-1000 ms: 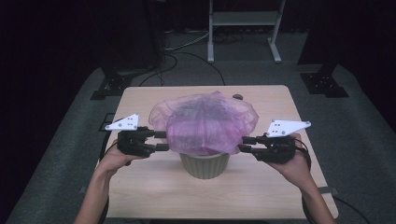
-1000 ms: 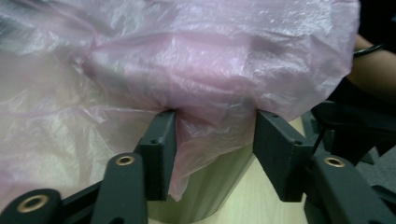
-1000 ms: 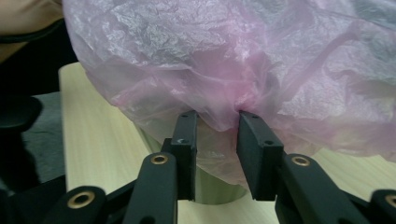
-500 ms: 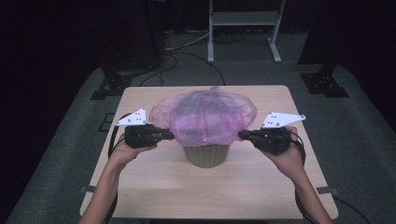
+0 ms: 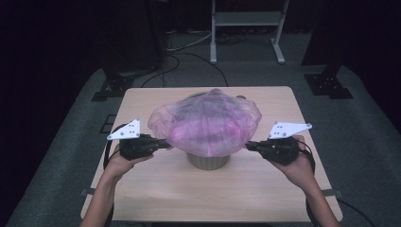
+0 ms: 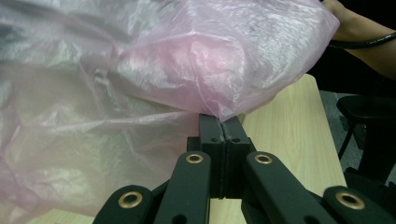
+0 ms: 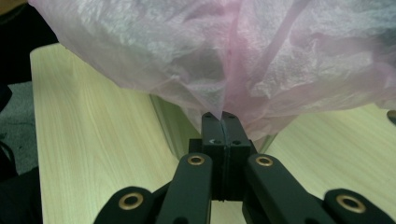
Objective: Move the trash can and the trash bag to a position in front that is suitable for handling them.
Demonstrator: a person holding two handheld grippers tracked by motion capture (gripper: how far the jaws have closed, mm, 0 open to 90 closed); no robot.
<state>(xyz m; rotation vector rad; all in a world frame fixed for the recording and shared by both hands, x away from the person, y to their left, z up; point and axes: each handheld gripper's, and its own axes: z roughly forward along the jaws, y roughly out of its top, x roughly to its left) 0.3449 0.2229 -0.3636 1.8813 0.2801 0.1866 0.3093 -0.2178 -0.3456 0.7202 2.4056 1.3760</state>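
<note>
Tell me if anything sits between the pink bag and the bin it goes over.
Nothing visible does. The pink bag already drapes over the bin, and each tool, left and right, pinches its edge.

A pale wooden bench [image 5: 156, 189] stands on grey carpet [image 5: 66, 161]; behind it, a white metal rack [image 5: 246, 21], black stand feet [image 5: 328, 85] and loose cables [image 5: 189, 52] in shadow.

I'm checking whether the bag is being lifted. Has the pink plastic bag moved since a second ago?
Yes. The pink plastic bag has risen against the bin under it, baring more of the bin's wall.
</note>
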